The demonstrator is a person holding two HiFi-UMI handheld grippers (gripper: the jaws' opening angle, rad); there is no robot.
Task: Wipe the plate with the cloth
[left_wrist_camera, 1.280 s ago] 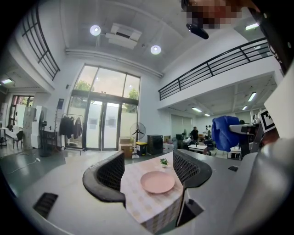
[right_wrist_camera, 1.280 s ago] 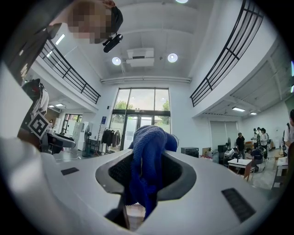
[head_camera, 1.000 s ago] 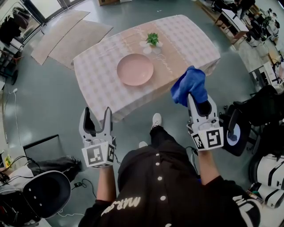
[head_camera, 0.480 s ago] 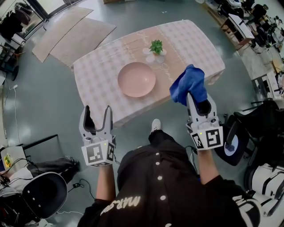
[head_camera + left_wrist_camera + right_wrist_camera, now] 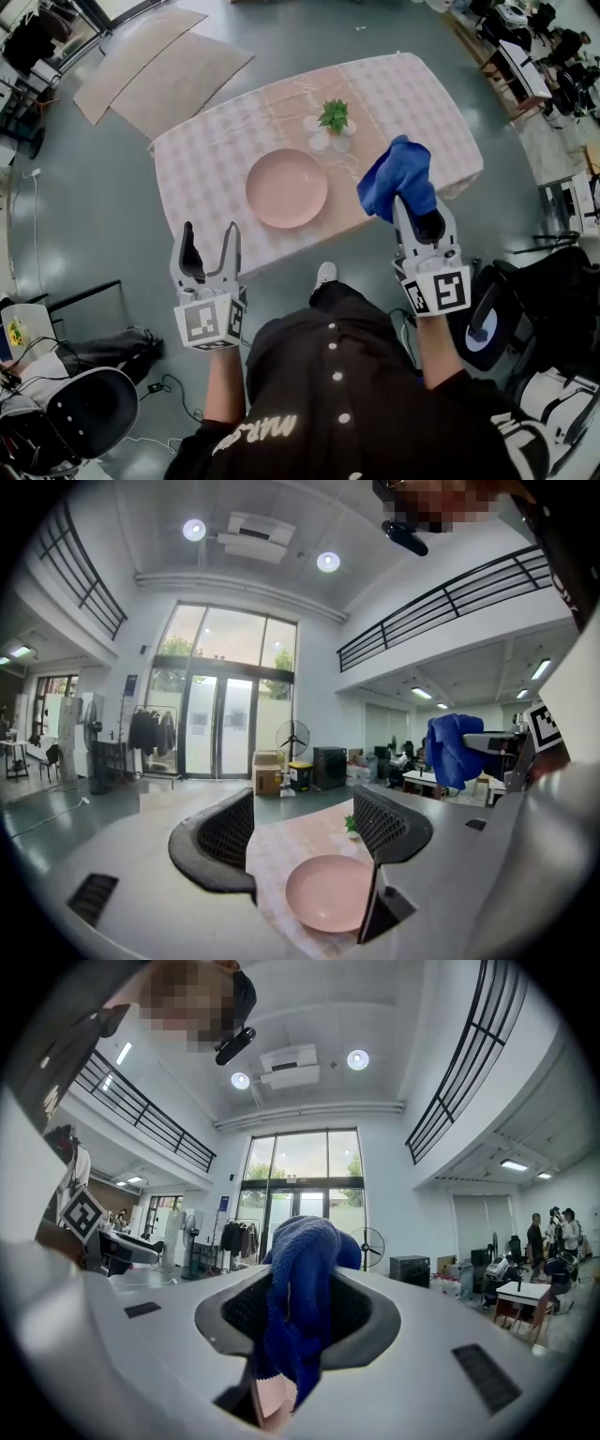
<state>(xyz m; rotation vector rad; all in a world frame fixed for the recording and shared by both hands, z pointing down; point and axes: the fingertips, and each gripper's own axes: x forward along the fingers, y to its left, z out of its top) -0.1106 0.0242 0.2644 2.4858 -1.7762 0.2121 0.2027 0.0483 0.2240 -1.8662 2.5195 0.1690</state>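
A pink plate (image 5: pixel 287 187) lies near the front edge of a table (image 5: pixel 206 155) covered in a pink checked cloth; it also shows in the left gripper view as the plate (image 5: pixel 328 892) between the jaws, farther off. My right gripper (image 5: pixel 409 208) is shut on a bunched blue cloth (image 5: pixel 398 178), held in the air above the table's near right edge. That blue cloth (image 5: pixel 300 1288) fills the jaws in the right gripper view. My left gripper (image 5: pixel 207 248) stands open with nothing in it, short of the table's front edge, left of the plate.
A small green plant in a white pot (image 5: pixel 333 119) stands behind the plate. Flat boards (image 5: pixel 159 66) lie on the floor beyond the table. A black chair (image 5: pixel 89 408) and cables sit at lower left, more chairs (image 5: pixel 487 319) at right. Desks line the far right.
The view has drawn a little closer to the table; the plate and plant sit lower in the head view. Both grippers keep their poses, the right still holding the cloth.
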